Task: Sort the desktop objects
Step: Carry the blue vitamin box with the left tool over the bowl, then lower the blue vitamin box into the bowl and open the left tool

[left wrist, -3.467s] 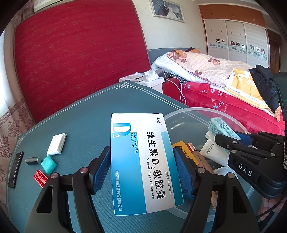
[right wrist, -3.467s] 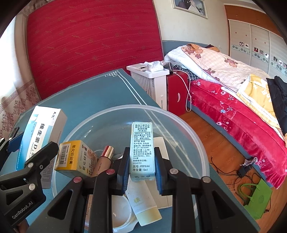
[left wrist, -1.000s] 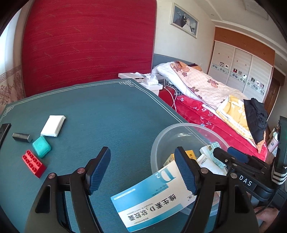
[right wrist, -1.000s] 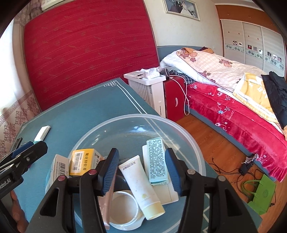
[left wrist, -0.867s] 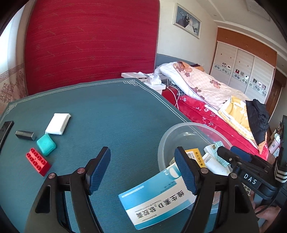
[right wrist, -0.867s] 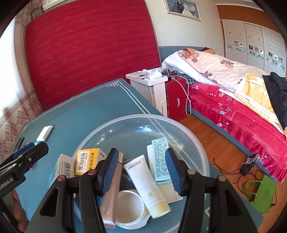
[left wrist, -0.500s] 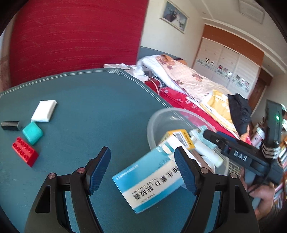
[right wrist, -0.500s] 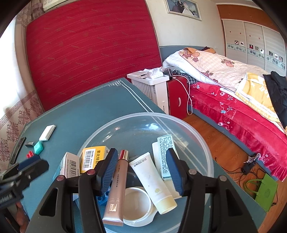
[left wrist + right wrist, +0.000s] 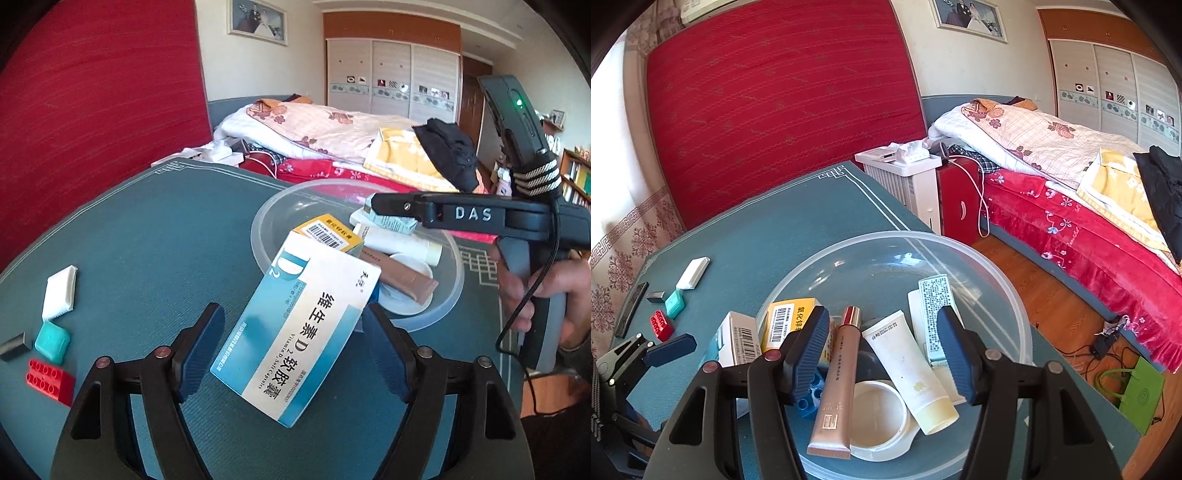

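Note:
A clear plastic bowl stands on the teal table and holds a yellow box, a brown tube, a white tube, a pale green box and a white lid. A blue-and-white vitamin D box leans on the bowl's near rim, between the open fingers of my left gripper, which do not touch it. My right gripper is open and empty over the bowl.
On the table's left lie a white block, a teal eraser, a red brick, a small dark block and a black bar. A bed and a white heater stand beyond the table.
Both grippers opened and let go of their boxes: the vitamin box now leans on the bowl's rim, the pale green box lies in the bowl. The left view has swung right, nearer the bowl.

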`<state>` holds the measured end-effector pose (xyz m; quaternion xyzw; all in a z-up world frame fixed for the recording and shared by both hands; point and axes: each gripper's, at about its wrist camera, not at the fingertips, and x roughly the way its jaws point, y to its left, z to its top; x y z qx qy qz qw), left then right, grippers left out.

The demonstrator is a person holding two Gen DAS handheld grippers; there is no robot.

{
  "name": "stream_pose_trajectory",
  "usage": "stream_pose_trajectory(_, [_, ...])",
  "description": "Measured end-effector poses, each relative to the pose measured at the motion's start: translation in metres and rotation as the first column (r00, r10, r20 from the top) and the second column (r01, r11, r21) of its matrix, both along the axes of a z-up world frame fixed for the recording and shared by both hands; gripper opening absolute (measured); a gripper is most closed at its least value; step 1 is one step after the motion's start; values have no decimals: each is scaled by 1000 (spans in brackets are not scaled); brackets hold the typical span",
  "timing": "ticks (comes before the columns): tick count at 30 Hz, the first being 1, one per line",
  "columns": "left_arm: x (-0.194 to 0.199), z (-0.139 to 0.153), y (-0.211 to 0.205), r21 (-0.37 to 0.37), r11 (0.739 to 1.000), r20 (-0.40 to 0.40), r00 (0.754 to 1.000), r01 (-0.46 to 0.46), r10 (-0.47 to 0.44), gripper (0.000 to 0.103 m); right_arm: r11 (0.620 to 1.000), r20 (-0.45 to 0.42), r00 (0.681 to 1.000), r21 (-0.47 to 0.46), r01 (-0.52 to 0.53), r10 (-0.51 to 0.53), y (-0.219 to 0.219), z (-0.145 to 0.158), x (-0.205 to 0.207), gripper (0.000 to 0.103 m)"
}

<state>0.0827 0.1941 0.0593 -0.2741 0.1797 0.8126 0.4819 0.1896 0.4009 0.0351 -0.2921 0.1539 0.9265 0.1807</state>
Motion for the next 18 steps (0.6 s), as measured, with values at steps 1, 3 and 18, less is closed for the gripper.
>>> stream_pose_trajectory(1, [-2,-1,0,-7,1000,1,1000,13,-13,80,1000,1,1000,-2,1,-1,0,0,0,65])
stream_pose_trajectory(3, [-5,-4,2,-15,999,13,999,35,-34,80,1000,3,1000,-3,3,-3,1,-1,-1,65])
stream_pose_trajectory(18, [-18,6,4,72,995,148,987,-71,60,57,1000,8,1000,1,22,-23,7,-4,1,65])
